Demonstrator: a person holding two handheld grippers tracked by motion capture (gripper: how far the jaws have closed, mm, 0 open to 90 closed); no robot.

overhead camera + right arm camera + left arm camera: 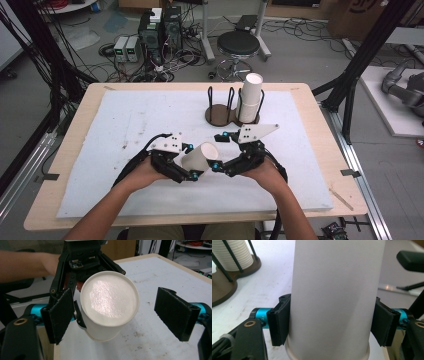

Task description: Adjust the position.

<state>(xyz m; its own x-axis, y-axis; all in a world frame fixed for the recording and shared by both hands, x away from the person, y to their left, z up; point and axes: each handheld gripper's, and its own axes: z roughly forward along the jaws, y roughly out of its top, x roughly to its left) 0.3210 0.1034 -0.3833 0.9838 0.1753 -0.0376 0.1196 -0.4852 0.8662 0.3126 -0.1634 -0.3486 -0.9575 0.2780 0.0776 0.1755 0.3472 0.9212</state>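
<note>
While the left gripper [192, 161] pinches the paper cup [200, 156] above the near bench [310, 100], the right gripper [220, 150] waits spread beside it; close evenly on the cup's wall, avoiding crushing, before carrying it to the far holder [220, 114].

Foam mat [110, 150] lies open at left — cup rack [222, 112] blocks the far middle.

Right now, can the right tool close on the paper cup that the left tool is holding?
Probably yes. The right tool is open, its jaws standing either side of the paper cup, and nothing sits between them. The left tool grips the cup lower down, so watch for jaw contact.
</note>
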